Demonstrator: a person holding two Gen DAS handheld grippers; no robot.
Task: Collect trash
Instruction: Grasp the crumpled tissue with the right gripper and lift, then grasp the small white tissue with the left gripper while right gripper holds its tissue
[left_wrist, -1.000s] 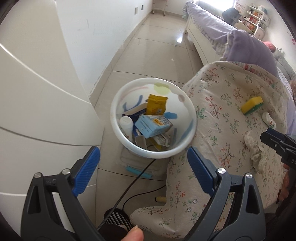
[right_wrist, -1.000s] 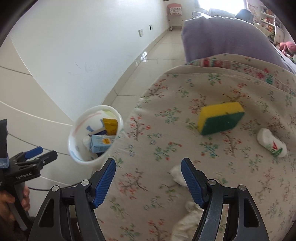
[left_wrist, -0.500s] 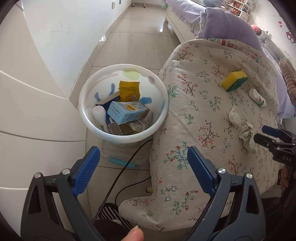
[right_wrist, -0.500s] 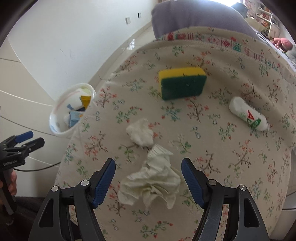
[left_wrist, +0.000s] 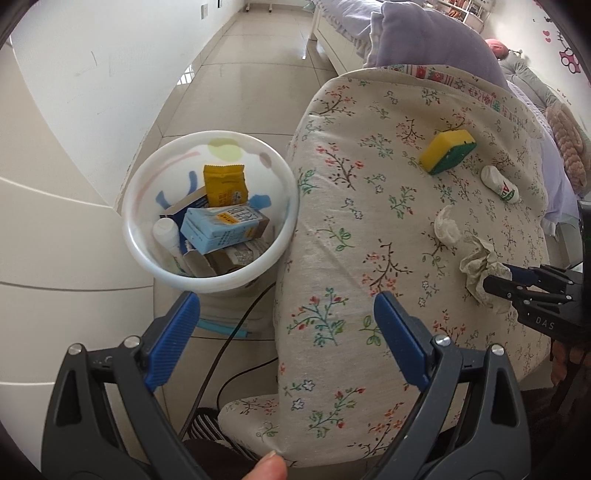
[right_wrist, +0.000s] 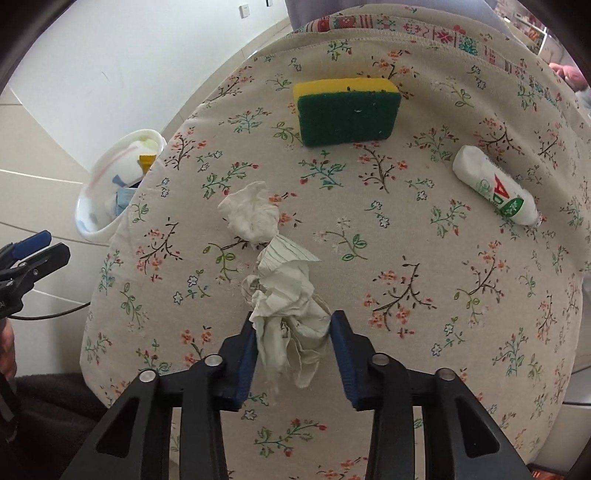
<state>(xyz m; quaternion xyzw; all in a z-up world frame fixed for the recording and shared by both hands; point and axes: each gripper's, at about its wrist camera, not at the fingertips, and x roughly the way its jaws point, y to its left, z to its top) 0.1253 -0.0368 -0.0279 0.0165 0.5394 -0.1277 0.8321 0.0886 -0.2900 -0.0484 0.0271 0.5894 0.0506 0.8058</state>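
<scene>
1. Floral cloth (right_wrist: 406, 229) covers the rounded surface below me.
2. A yellow-and-green sponge (right_wrist: 347, 110) lies on it, green side facing me.
3. A black cable (left_wrist: 236, 328) runs across the tiled floor (left_wrist: 240, 85).
4. A lilac cushion (left_wrist: 436, 40) sits beyond the cloth's patterned hem.

Location: a home bedroom. Indicators: a bed (left_wrist: 332, 22) with a lilac cover, tiled floor (left_wrist: 251, 74), wall sockets (right_wrist: 243, 6), and a floral cloth (right_wrist: 369, 258) over the surface.
</scene>
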